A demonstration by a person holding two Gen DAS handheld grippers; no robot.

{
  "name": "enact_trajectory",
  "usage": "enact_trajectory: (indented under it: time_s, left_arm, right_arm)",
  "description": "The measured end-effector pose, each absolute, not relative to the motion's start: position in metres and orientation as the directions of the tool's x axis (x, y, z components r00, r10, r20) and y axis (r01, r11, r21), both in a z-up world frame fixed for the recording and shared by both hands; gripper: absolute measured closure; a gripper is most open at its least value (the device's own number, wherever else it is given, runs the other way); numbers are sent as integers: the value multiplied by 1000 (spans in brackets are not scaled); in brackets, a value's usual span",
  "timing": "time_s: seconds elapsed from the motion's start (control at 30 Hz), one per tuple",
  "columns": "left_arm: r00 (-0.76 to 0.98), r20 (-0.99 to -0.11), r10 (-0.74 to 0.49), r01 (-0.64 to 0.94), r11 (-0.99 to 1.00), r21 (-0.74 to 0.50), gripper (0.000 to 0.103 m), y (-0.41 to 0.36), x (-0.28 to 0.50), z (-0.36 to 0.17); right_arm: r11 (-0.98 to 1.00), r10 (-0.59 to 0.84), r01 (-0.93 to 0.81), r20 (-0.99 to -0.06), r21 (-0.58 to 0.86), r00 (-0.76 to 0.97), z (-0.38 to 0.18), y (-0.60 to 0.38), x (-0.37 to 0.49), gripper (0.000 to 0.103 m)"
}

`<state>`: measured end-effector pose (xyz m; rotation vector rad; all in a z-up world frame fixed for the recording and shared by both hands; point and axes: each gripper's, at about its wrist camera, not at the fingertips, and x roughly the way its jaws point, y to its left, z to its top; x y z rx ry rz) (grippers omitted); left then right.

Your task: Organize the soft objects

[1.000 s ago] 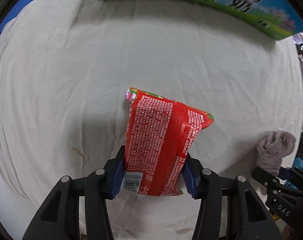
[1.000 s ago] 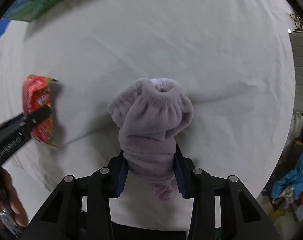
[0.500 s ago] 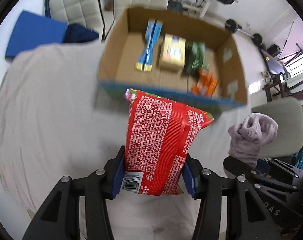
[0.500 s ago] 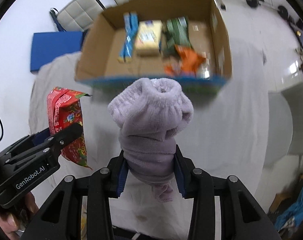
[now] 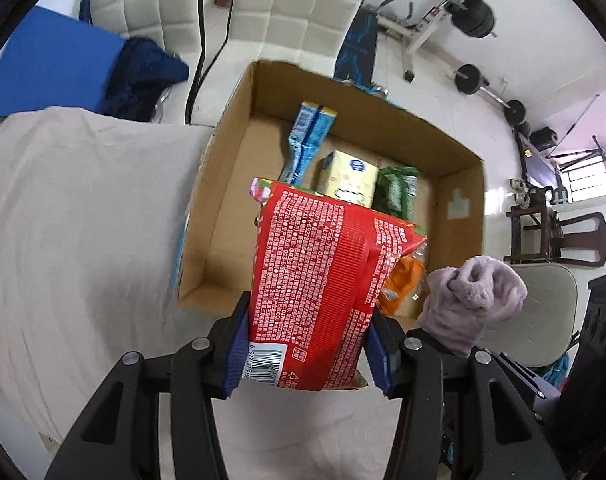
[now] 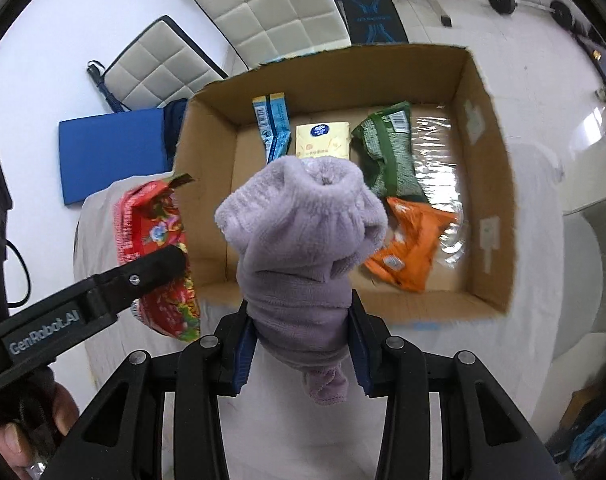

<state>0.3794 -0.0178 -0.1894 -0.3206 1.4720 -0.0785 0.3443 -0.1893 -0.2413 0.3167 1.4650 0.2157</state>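
Note:
My left gripper (image 5: pixel 307 350) is shut on a red snack packet (image 5: pixel 323 280) and holds it up above the near edge of an open cardboard box (image 5: pixel 223 184). My right gripper (image 6: pixel 301 346) is shut on a rolled lilac fleece sock (image 6: pixel 303 240), held above the box's near wall (image 6: pixel 383 300). The sock also shows at the right of the left wrist view (image 5: pixel 471 300). The red packet and the left gripper's finger (image 6: pixel 143 276) show at the left of the right wrist view (image 6: pixel 155 240).
Inside the box lie a blue packet (image 6: pixel 273 126), a yellow tissue pack (image 6: pixel 323 142), a green bag (image 6: pixel 387 160), an orange bag (image 6: pixel 411 244) and clear plastic (image 6: pixel 439 152). The box sits on a white-sheeted table (image 5: pixel 83 220). Quilted chairs (image 6: pixel 271 12), a blue mat (image 6: pixel 111 152) and gym weights stand behind.
Both grippers have risen and moved forward over the box with their loads. The box went from a far edge to filling the view, with its contents showing.

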Motion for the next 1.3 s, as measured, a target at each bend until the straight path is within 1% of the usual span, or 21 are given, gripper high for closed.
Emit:
enact_trajectory:
  time_s: [0.3, 0.37, 0.4, 0.43, 0.47, 0.5, 0.53, 0.57, 0.6, 0.63, 0.7, 0.77, 0.83, 0.87, 0.97, 1.03, 1.13, 1.3]
  left_arm:
    - [-29, -973, -231, -185, 958, -221, 55, -11, 425, -259]
    - [-38, -980, -193, -160, 970, -185, 53, -13, 428, -268]
    - [-38, -984, -174, -146, 975, -167, 48, -13, 430, -272]
    - [-36, -987, -155, -133, 980, -149, 45, -13, 432, -275]
    - [-31, -989, -143, -120, 983, -138, 38, -13, 431, -276]
    - [-24, -990, -139, -113, 984, -136, 27, -13, 430, -277]
    - [-14, -990, -137, -112, 984, -135, 22, -12, 428, -278]
    - [-5, -991, -137, -116, 984, -135, 15, -10, 428, -280]
    - [4, -991, -134, -116, 984, -134, 11, -10, 427, -280]
    - [13, -992, -122, -111, 986, -123, 9, -10, 426, -280]
    - [33, -993, -109, -100, 989, -112, 7, -10, 424, -280]
    - [50, -994, -96, -91, 991, -100, 7, -11, 422, -278]
    - [72, -994, -77, -79, 993, -82, 6, -13, 420, -275]
    - [83, -995, -64, -71, 995, -70, 5, -14, 419, -273]
    - [121, -992, -16, -32, 999, -20, 4, -21, 416, -266]
    - [137, -990, -16, -26, 999, -20, 4, -24, 415, -263]
    - [130, -989, -65, -28, 997, -69, 4, -25, 413, -260]
    - [152, -988, -35, -6, 999, -37, 4, -32, 411, -252]
  right_arm:
    - [949, 308, 77, -951, 307, -1, -308, -177, 387, 59]
    - [949, 307, 77, -952, 305, -19, -320, -176, 391, 58]
    - [950, 308, 67, -951, 305, -41, -327, -173, 392, 57]
    - [953, 301, 60, -952, 298, -53, -332, -172, 393, 52]
    - [957, 288, 54, -956, 285, -58, -337, -171, 395, 48]
    - [960, 276, 50, -959, 274, -54, -339, -171, 395, 38]
    - [964, 266, 46, -963, 264, -49, -342, -172, 395, 28]
    - [967, 254, 41, -966, 253, -46, -343, -172, 396, 25]
    - [969, 247, 37, -968, 245, -45, -343, -172, 396, 22]
    - [973, 231, 35, -972, 229, -40, -343, -173, 396, 22]
    - [980, 197, 28, -980, 197, -31, -347, -175, 398, 22]
    - [985, 170, 26, -985, 169, -24, -346, -178, 398, 19]
    - [992, 127, 20, -992, 127, -11, -344, -181, 397, 3]
    - [994, 107, 22, -994, 107, 0, -342, -186, 396, 0]
    - [998, 51, 28, -998, 51, 26, -341, -194, 395, 0]
    - [998, 54, 41, -998, 55, 25, -342, -200, 394, 0]
    - [997, 56, 55, -998, 57, 29, -341, -208, 392, 0]
    - [996, 55, 68, -998, 58, 43, -334, -214, 389, 0]
